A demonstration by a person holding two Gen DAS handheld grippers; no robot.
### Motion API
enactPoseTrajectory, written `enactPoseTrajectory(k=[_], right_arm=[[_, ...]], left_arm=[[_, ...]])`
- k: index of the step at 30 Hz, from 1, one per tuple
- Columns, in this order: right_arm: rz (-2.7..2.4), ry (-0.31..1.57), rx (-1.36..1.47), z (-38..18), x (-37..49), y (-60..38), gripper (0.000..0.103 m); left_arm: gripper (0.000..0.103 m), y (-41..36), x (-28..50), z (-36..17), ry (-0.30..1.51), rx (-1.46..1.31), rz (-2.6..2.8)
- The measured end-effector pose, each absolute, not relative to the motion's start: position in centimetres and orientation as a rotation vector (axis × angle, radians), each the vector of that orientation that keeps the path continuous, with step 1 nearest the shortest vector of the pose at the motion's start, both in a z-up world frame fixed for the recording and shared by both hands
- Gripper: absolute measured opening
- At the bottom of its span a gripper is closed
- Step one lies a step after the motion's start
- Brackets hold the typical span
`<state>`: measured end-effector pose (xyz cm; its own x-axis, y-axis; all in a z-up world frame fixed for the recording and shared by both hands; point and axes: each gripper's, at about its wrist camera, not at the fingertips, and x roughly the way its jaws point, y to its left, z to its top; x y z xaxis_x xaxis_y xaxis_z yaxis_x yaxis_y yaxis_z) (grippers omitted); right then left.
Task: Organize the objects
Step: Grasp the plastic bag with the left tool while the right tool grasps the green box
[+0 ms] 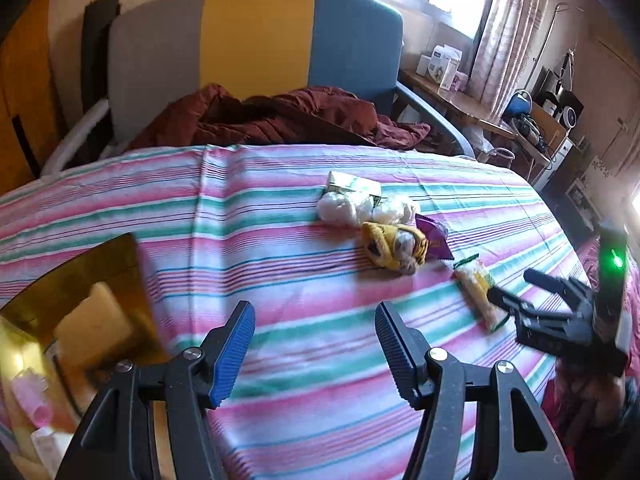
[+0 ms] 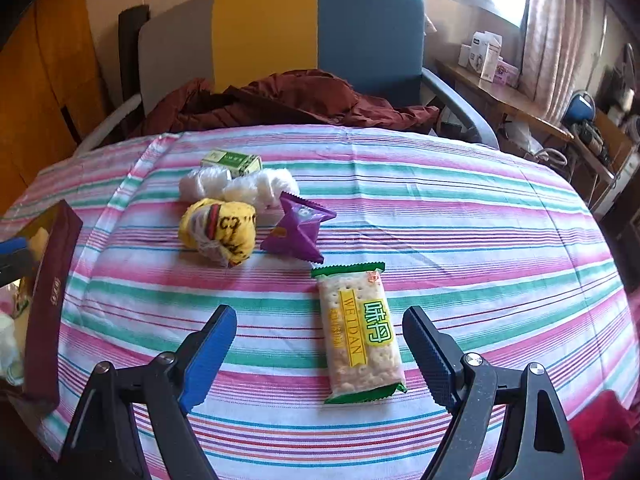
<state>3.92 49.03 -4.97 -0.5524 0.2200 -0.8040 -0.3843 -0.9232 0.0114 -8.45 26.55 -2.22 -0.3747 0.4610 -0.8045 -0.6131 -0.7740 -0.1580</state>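
Note:
On the striped cloth (image 2: pixel 460 240) lies a cracker pack (image 2: pixel 360 332) with green ends. It sits between the fingers of my right gripper (image 2: pixel 320 316), which is open, pads clear of it. Beyond it are a purple packet (image 2: pixel 298 232), a yellow rolled sock bundle (image 2: pixel 220 232), white yarn balls (image 2: pixel 240 188) and a small green box (image 2: pixel 232 162). My left gripper (image 1: pixel 316 320) is open over bare cloth with nothing between its fingers. In the left wrist view the right gripper (image 1: pixel 514 284) hovers at the cracker pack (image 1: pixel 478 288). A maroon box (image 2: pixel 52 300) with a gold inside (image 1: pixel 92 280) stands at the left edge.
A dark red quilt (image 1: pixel 280 116) lies heaped behind the cloth, in front of a chair (image 1: pixel 256 40) with a grey, yellow and blue back. A wooden desk (image 1: pixel 460 104) with small boxes and gadgets runs along the right, under a curtained window.

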Motion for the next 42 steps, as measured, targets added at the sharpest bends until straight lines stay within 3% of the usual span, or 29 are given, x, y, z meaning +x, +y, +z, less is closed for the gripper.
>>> enactPoseTrajectory(k=[23, 26, 28, 36, 42], right_arm=[[2.498, 0.382, -1.260, -5.7, 4.3, 50.8, 0.088], [2.489, 0.390, -1.270, -6.0, 4.2, 50.9, 0.088], [2.481, 0.389, -1.272, -6.1, 4.1, 50.9, 0.088], [2.527, 0.417, -1.269, -4.8, 1.5, 50.8, 0.088], [2.602, 0.411, -1.245, -3.2, -5.7, 50.5, 0.089]], left_arm=[[0.066, 39.9, -21.0, -9.6, 0.076, -1.407, 2.006], [0.063, 40.3, -21.6, -10.8, 0.081, -1.438, 1.974], [0.048, 40.0, -21.5, -11.0, 0.094, -1.414, 1.988], [0.043, 36.3, -20.5, -10.6, 0.122, -1.402, 2.052], [0.043, 32.3, -19.2, -8.5, 0.058, -1.386, 2.126]])
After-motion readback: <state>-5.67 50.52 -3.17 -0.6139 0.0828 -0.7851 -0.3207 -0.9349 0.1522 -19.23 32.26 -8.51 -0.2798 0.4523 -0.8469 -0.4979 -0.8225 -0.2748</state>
